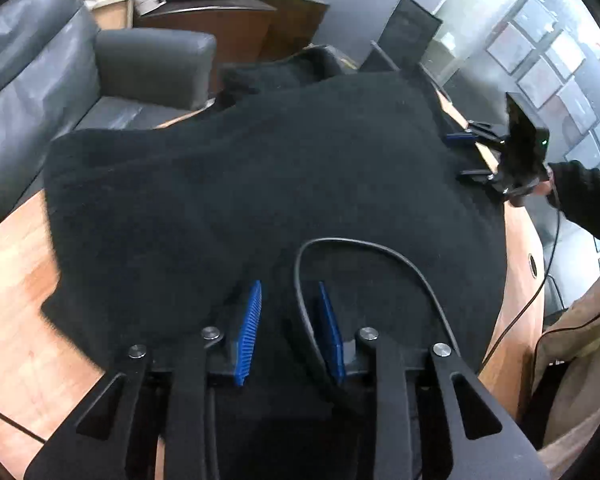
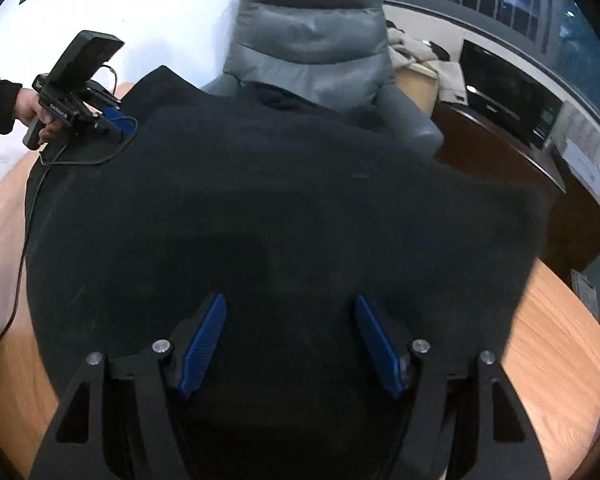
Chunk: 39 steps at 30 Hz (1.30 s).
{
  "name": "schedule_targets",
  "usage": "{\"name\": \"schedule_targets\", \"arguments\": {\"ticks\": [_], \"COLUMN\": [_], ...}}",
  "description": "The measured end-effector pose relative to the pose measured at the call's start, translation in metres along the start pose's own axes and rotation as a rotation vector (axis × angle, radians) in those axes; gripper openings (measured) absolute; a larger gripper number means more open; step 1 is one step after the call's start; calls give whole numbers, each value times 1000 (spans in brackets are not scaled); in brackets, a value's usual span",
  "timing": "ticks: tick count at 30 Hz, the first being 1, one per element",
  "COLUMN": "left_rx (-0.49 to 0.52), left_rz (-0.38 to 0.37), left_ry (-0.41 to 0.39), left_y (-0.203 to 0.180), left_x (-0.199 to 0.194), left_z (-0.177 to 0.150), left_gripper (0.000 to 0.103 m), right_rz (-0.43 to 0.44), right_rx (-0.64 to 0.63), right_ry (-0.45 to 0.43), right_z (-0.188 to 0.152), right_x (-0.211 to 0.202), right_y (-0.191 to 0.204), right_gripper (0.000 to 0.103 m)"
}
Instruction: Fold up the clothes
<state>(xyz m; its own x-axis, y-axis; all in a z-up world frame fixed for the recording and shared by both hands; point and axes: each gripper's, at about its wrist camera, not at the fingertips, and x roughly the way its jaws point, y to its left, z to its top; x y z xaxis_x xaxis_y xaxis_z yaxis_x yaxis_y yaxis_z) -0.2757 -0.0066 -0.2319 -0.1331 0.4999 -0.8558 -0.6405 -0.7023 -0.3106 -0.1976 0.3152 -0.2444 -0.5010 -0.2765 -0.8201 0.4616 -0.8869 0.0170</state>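
A black fleece garment [image 1: 260,184] lies spread over a round wooden table [image 1: 16,280]; it also fills the right wrist view [image 2: 284,208]. My left gripper [image 1: 290,316] hovers just over the garment's near edge, blue pads apart, nothing between them; a black cable [image 1: 379,250] loops past its right finger. My right gripper [image 2: 290,336] is wide open above the garment's edge on its side of the table. Each gripper shows in the other's view: the right one [image 1: 465,156] at the garment's far right edge, the left one [image 2: 110,120] at the far left corner.
A grey leather armchair [image 2: 311,36] stands against the table's far side, also in the left wrist view [image 1: 40,80]. A dark wooden desk [image 1: 220,20] with a monitor is behind. A cable [image 2: 24,248] trails off the table. A beige coat [image 1: 579,360] hangs at right.
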Motion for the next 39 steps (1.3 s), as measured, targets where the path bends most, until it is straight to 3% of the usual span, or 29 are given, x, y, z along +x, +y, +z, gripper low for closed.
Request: {"name": "schedule_targets", "arguments": {"ticks": [4, 6, 7, 10, 12, 16, 18, 19, 20, 22, 25, 28, 31, 33, 39], "left_rx": [99, 159, 179, 220, 201, 160, 139, 125, 112, 84, 51, 82, 163, 250, 477], "left_rz": [-26, -58, -51, 3, -2, 34, 31, 27, 23, 49, 101, 115, 73, 63, 76], "left_ry": [-28, -60, -44, 53, 11, -5, -30, -48, -67, -106, -146, -142, -118, -83, 42], "left_y": [-32, -51, -55, -56, -54, -73, -90, -99, -108, -124, -135, -141, -144, -146, -140], "left_x": [-26, -41, -35, 0, 0, -45, -87, -114, -141, -186, -224, -203, -150, -109, 13], "left_z": [-11, -18, -23, -41, -49, -56, -65, -71, -78, -91, -99, -87, -66, -48, 1], "left_gripper": [28, 38, 46, 45, 45, 42, 45, 54, 73, 97, 100, 101, 101, 101, 87], "right_rz": [23, 34, 40, 53, 49, 16, -12, -16, -26, -87, -210, -288, -221, -94, 24], "right_rx": [-160, -239, -279, -372, -380, -217, -110, -56, -7, 69, 171, 251, 378, 437, 564], "right_ry": [3, 5, 6, 55, 132, 123, 88, 59, 36, 28, 94, 145, 58, 2, -114], "right_z": [5, 8, 10, 6, -14, -28, -33, -39, -46, -65, -113, -155, -168, -166, -161], "right_x": [-20, -31, -36, -29, -9, -38, -83, -110, -137, -182, -235, -269, -276, -253, -167], "right_y": [23, 35, 41, 50, 37, 4, -7, -17, -27, -46, -75, -102, -112, -106, -69], "right_gripper": [73, 76, 79, 80, 83, 87, 87, 87, 87, 87, 87, 87, 87, 87, 87]}}
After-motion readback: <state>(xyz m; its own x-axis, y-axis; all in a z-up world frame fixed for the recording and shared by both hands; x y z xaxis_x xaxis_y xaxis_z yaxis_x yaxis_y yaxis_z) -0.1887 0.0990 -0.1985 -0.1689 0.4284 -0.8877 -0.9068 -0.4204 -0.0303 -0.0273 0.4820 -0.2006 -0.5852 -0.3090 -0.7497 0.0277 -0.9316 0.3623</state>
